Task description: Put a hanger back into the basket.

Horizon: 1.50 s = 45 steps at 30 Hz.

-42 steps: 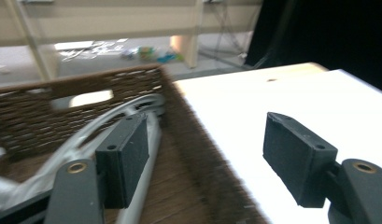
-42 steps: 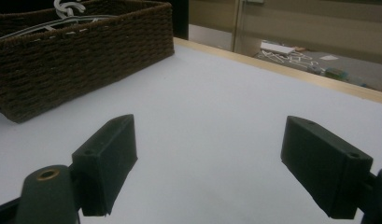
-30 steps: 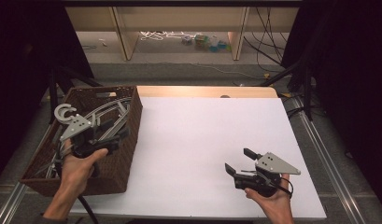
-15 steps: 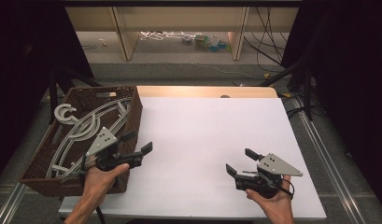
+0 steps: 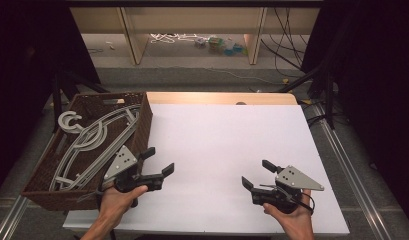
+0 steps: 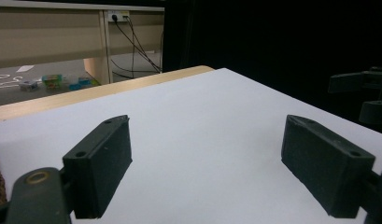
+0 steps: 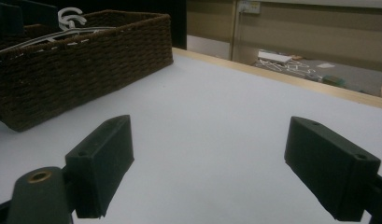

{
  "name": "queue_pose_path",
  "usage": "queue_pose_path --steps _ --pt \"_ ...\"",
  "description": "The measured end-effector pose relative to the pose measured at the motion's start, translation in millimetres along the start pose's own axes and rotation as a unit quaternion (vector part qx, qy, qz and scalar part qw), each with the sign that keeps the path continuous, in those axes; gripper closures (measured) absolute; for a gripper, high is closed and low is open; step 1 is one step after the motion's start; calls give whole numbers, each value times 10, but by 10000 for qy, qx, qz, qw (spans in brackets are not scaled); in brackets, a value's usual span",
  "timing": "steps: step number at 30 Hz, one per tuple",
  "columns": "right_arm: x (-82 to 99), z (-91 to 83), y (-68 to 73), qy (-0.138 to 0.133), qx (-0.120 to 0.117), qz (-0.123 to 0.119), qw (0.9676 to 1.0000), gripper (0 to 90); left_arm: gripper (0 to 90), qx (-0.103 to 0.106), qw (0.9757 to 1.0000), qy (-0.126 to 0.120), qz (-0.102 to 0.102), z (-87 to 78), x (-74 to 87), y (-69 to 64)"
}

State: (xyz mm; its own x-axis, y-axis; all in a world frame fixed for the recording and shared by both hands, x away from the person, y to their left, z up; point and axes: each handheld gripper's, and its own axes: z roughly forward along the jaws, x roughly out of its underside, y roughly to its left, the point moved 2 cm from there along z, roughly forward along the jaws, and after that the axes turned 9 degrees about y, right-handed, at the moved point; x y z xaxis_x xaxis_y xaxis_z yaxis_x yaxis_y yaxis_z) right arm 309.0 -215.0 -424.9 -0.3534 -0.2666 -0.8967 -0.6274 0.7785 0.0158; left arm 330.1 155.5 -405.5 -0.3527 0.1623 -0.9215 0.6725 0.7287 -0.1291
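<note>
White table point(image 5: 227, 150) mostly bare; hangers point(image 5: 87, 145) lie piled in the basket point(image 5: 142, 117) at its left edge. Our left gripper point(image 5: 158, 161), just right of the basket, has just been opening with nothing between its jaws; right gripper point(image 5: 256, 174) gapes too, nothing held. We should keep both low and level, well apart, clear of the basket wall.

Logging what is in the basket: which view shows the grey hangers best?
The high view: the hangers lie fully visible inside the wicker basket. The right gripper view catches just hooks and top edges above the rim; the left gripper view, a sliver of wicker.
</note>
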Motion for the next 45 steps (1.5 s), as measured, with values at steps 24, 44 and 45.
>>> queue_pose_path --steps 24,44,45 --pt "64 -56 90 -26 9 -50 10000 162 158 -45 9992 -13 406 -130 363 -5" --pt "125 -60 128 17 -134 -27 9999 162 158 -52 9996 -14 261 -210 428 20" --pt "126 -60 128 20 -128 -24 9999 162 158 -52 9997 -17 234 -209 429 20"
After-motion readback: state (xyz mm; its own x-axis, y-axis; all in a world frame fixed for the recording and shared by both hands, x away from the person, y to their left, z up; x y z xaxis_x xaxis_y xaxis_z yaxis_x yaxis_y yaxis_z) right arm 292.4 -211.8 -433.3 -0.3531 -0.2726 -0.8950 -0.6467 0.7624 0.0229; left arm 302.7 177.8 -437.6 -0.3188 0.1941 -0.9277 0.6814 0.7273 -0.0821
